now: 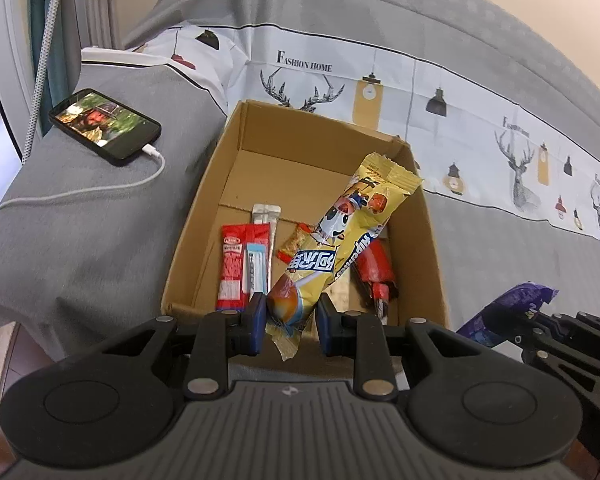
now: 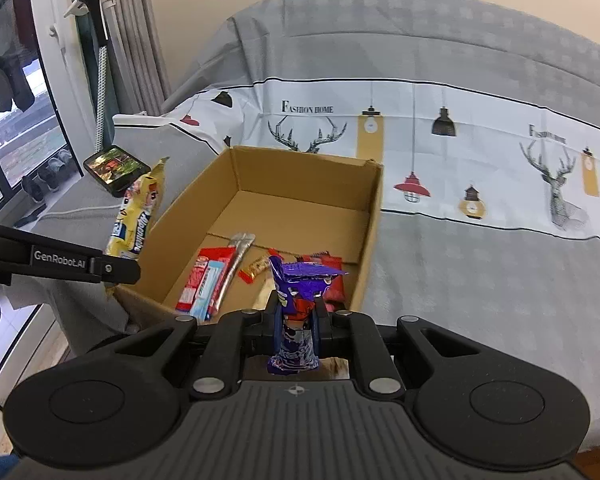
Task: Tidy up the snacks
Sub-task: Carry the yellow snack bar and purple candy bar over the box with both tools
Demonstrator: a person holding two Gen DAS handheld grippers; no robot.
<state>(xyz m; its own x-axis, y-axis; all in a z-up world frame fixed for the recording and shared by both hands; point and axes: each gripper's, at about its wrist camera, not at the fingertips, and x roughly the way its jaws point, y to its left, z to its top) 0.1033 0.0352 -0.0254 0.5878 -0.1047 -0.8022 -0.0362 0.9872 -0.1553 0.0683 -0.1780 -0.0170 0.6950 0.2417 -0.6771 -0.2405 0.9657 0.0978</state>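
Fingers of the left gripper [image 1: 291,312] pinch the lower end of a yellow snack packet [image 1: 340,236]; those of the right gripper [image 2: 298,312] clamp narrowly on a purple wrapper [image 2: 300,300]. Just ahead of both, a cardboard box [image 2: 376,216] of snacks sits on a grey bed [image 2: 480,300], beside a phone [image 1: 104,128] near the window [image 2: 16,120].

surface: grey bed [image 2: 480,280] | on it: open cardboard box [image 1: 428,240]; phone [image 1: 104,128], white cable [image 1: 84,192] plugged in; deer-print cloth [image 2: 460,152] behind box
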